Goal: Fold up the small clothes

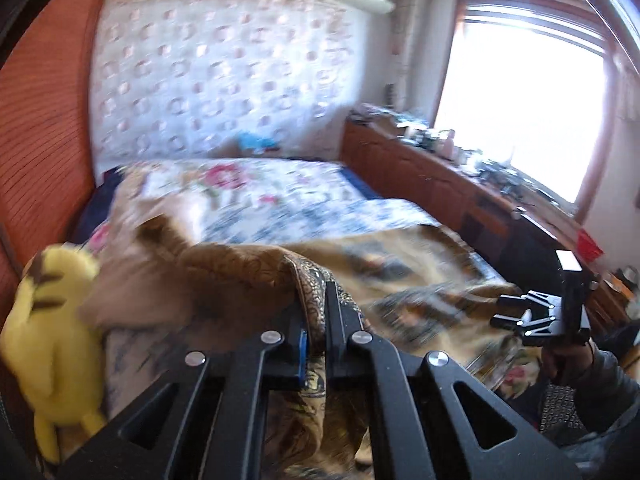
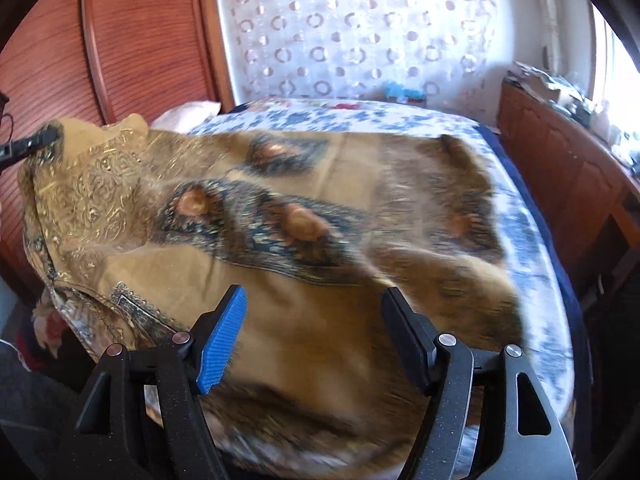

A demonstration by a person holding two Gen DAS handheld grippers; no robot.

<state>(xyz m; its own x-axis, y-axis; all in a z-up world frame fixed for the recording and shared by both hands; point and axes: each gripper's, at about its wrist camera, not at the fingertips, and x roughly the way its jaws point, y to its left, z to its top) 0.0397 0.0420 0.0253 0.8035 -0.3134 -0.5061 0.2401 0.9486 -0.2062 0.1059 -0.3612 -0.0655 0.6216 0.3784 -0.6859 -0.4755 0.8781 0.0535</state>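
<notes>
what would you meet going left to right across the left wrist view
yellow plush toy → left tongs shut on the brown patterned cloth → right tongs → window

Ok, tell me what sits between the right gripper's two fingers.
Nothing is pinched: the right gripper stands open above the brown patterned cloth, which fills the gap behind the fingers in the right wrist view. The left gripper is shut on the cloth's edge.

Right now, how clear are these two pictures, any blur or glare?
Left wrist view: the window is blown out white, and the yellow plush toy and brown cloth are smeared by motion. Right wrist view: cloth blurred at its near edge, wardrobe bowed by the fisheye.
</notes>
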